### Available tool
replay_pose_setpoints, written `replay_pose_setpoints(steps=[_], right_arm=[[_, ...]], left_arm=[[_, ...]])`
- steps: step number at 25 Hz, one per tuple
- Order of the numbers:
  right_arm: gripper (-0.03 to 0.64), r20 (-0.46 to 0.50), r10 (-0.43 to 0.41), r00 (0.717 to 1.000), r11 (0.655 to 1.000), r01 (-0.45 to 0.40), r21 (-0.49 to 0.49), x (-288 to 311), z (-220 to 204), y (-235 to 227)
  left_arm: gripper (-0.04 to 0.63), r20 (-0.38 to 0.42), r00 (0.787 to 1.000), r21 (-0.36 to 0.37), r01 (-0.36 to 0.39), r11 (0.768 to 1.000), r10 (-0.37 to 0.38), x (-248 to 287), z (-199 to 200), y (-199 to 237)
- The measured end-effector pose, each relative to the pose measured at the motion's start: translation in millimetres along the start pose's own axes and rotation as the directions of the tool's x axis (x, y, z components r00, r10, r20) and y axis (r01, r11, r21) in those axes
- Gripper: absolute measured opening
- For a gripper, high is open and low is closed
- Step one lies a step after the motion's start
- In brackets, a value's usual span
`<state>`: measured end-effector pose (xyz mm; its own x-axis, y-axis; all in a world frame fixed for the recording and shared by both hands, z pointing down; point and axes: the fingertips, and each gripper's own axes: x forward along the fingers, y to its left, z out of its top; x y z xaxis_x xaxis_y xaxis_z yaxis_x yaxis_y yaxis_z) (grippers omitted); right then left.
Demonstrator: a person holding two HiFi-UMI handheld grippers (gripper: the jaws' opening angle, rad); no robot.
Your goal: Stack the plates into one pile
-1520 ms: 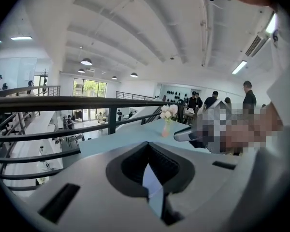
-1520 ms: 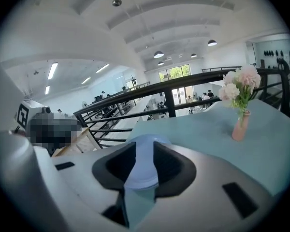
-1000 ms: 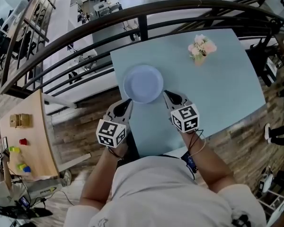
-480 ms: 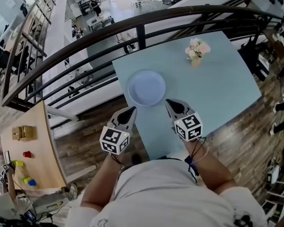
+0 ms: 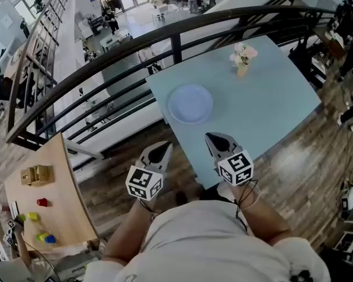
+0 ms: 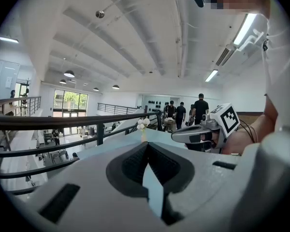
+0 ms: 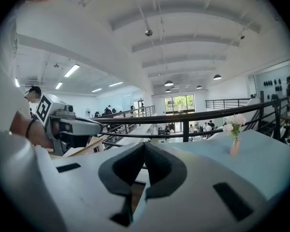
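Observation:
A pale blue plate pile (image 5: 190, 103) rests near the left edge of the light blue table (image 5: 270, 104) in the head view. Both grippers hang well short of it, close to the person's body. My left gripper (image 5: 162, 148) is over the wooden floor beside the table, its jaws shut and empty (image 6: 148, 143). My right gripper (image 5: 214, 138) is above the table's near corner, also shut with nothing in it (image 7: 145, 143). Each gripper view shows the other gripper from the side; neither shows the plates.
A small vase of flowers (image 5: 242, 57) stands at the table's far side. A dark metal railing (image 5: 176, 40) curves behind the table. A wooden side table (image 5: 41, 210) with coloured blocks is at the left. People stand far off.
Both grippers have drawn back from the plate pile toward the person and risen. The pile stays on the table, now farther from the jaws.

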<state>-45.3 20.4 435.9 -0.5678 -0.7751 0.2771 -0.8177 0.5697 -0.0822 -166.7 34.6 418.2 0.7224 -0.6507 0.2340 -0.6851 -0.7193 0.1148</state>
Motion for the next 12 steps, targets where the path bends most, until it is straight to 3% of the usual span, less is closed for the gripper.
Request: replay_pose_setpoints(steps=[4,12], right_arm=[[0.005,0.013,0.001,1.0,1.0,-0.001,-0.027,-17,-2,33],[0.005,0.044,0.053,0.998,0.995,-0.049,-0.082,-56,5,53]], left_arm=[[0.005,0.003,1.0,0.002,0.019,1.0,-0.019,-25,-7,-10],[0.005,0.107,0.994,0.029,-0.019,0.999,0.015,-56,16,-44]])
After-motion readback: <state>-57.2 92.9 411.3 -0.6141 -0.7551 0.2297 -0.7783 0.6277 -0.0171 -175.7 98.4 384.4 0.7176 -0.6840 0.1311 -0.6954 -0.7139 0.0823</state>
